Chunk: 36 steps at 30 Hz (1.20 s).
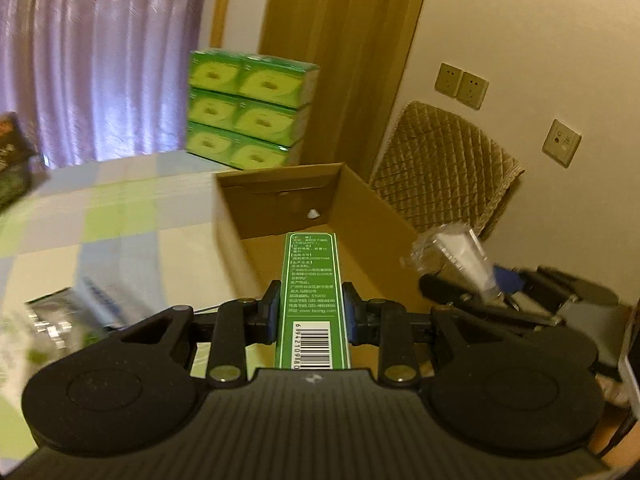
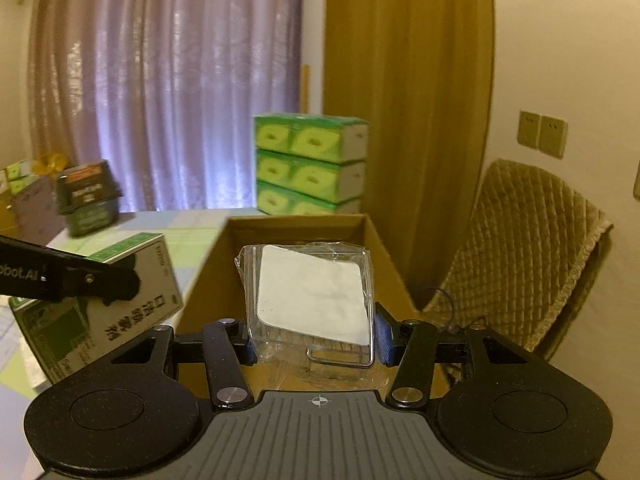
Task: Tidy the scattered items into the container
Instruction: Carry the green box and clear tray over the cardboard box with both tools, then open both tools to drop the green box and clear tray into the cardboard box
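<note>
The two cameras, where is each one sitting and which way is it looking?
Left wrist view: sits on the left gripper, looking forward along its fingers at the green box it holds, over the cardboard box; the right gripper shows at the right.
Right wrist view: sits on the right gripper, looking forward at its clear packet, over the cardboard box; the left gripper's black finger shows at the left.
Both share: the cardboard box, stacked green tissue packs, curtain, quilted chair.

Green carton [image 1: 313, 288] with a barcode is clamped lengthwise in the left tool [image 1: 311, 312], poking over the open brown cardboard box [image 1: 360, 208]. Clear-wrapped packet with a white label [image 2: 312, 300] sits pinched in the right tool [image 2: 314, 344], above that same box.
</note>
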Tool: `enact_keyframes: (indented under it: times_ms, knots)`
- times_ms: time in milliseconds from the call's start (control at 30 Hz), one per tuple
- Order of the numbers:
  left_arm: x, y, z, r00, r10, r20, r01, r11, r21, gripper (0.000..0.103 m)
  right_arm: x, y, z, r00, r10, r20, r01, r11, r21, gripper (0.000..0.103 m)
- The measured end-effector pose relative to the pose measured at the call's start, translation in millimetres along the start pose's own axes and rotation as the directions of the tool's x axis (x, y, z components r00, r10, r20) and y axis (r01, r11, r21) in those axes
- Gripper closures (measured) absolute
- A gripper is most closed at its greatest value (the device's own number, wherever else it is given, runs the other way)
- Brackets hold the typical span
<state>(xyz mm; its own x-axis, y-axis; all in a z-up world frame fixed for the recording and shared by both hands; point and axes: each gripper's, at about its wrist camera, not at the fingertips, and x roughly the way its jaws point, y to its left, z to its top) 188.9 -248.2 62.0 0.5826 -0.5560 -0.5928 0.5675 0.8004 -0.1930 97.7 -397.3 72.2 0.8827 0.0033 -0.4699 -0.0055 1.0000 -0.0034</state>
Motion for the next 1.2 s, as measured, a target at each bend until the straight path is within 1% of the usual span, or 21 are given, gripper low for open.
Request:
enact_keyframes:
  times_ms: [167, 333, 433, 467, 500, 533, 633, 833, 967, 1133, 1200]
  knots:
    - [41, -13, 5, 0.999, -0.003, -0.032, 0.003, 1.0, 0.016, 0.078, 20, -19, -5, 1.0, 0.003, -0.028, -0.003, 1.0, 0.028, 0.049]
    - [64, -16, 0, 0.998, -0.013, -0.057, 0.014, 1.0, 0.026, 0.078, 32, -27, -15, 0.999, 0.009, -0.052, -0.006, 0.999, 0.052, 0.049]
    - [73, -17, -1, 0.998, 0.004, -0.067, -0.002, 0.999, 0.034, 0.078, 38, -29, -18, 0.998, 0.011, -0.063, -0.008, 0.998, 0.058, 0.049]
    - [73, -16, -2, 0.998, 0.012, -0.066, -0.009, 0.999, 0.031, 0.076, 40, -31, -19, 0.998, 0.011, -0.065, -0.007, 0.998, 0.06, 0.049]
    - [72, -15, -1, 0.998, 0.017, -0.064, -0.015, 0.999, 0.03, 0.068, 41, -32, -19, 0.998, 0.009, -0.067, -0.005, 0.998, 0.062, 0.049]
    - [70, -15, -1, 0.998, 0.023, -0.059, -0.021, 0.999, 0.031, 0.065, 42, -32, -20, 0.998, 0.008, -0.069, -0.004, 0.998, 0.063, 0.049]
    - [60, -11, 0, 0.999, 0.034, -0.037, -0.032, 0.999, 0.041, 0.065, 42, -35, -21, 0.997, 0.005, -0.073, 0.0, 0.998, 0.065, 0.049]
    - [34, 1, -4, 0.998, 0.063, -0.01, -0.062, 0.998, 0.028, 0.065, 41, -33, -22, 0.996, 0.015, -0.084, -0.009, 0.998, 0.064, 0.049]
    - [27, 9, -9, 0.997, 0.074, -0.025, -0.074, 0.997, 0.015, 0.065, 44, -27, -23, 0.995, 0.03, -0.097, -0.023, 0.998, 0.065, 0.048]
    - [21, 13, -15, 0.996, 0.083, -0.024, -0.083, 0.997, 0.002, 0.064, 51, -21, -21, 0.991, 0.065, -0.115, -0.057, 0.996, 0.069, 0.048]
    - [18, 14, -16, 0.996, 0.084, -0.023, -0.084, 0.996, -0.001, 0.064, 52, -20, -20, 0.992, 0.068, -0.104, -0.062, 0.996, 0.06, 0.026]
